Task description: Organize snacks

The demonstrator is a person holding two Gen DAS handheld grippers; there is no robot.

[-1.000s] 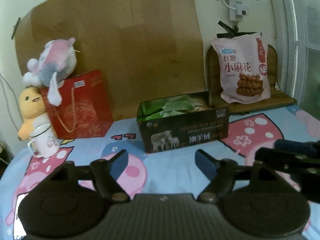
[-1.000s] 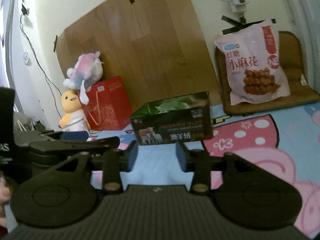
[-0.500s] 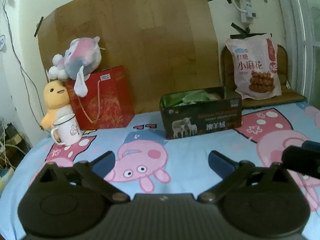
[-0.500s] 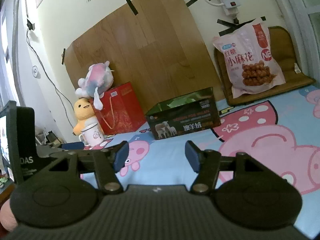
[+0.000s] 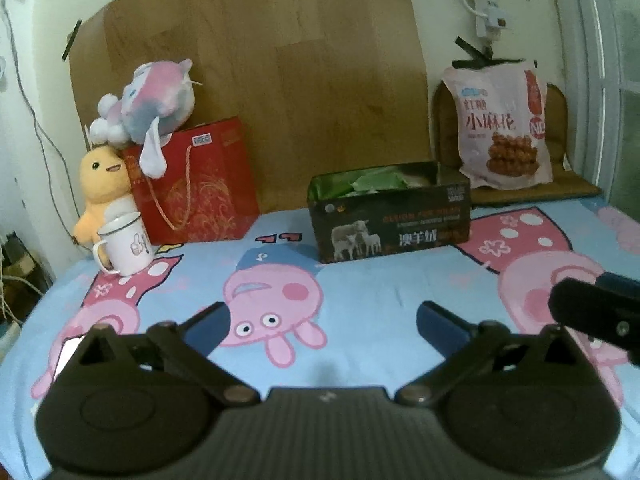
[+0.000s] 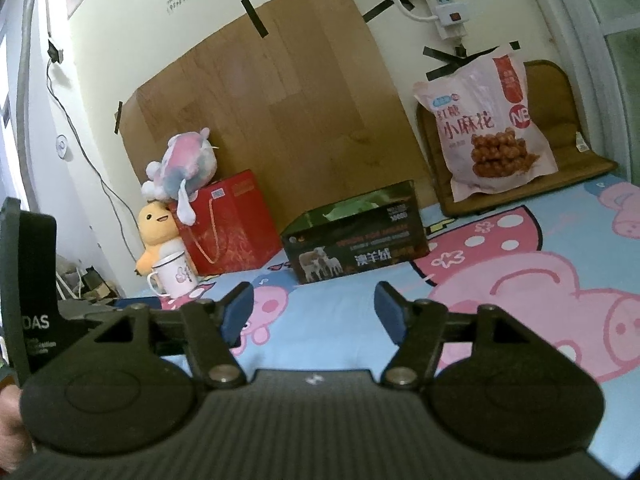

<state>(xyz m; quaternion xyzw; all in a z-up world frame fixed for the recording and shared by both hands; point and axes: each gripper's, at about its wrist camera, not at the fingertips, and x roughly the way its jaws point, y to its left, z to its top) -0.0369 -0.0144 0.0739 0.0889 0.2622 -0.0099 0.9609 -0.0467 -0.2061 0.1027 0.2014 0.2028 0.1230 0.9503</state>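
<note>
A dark open box point(image 5: 390, 216) with green snack packets point(image 5: 374, 182) inside stands at the back middle of the blue cartoon-print bed cover; it also shows in the right wrist view point(image 6: 356, 240). A big pink snack bag point(image 5: 500, 124) leans against a brown cushion at the back right, also in the right wrist view point(image 6: 486, 124). My left gripper point(image 5: 322, 324) is open and empty, well in front of the box. My right gripper point(image 6: 314, 312) is open and empty, also short of the box. Part of the right gripper point(image 5: 596, 312) shows at the left view's right edge.
A red gift bag point(image 5: 192, 184) with a pink plush toy point(image 5: 152, 104) on it stands at the back left, beside a yellow duck plush point(image 5: 102, 188) and a white mug point(image 5: 124, 248). A wooden board point(image 5: 260, 92) leans on the wall. Bed cover point(image 5: 360, 292) lies between grippers and box.
Both grippers have pulled back from the box, which now looks farther away. The right gripper's jaws have opened wider; the left stays open.
</note>
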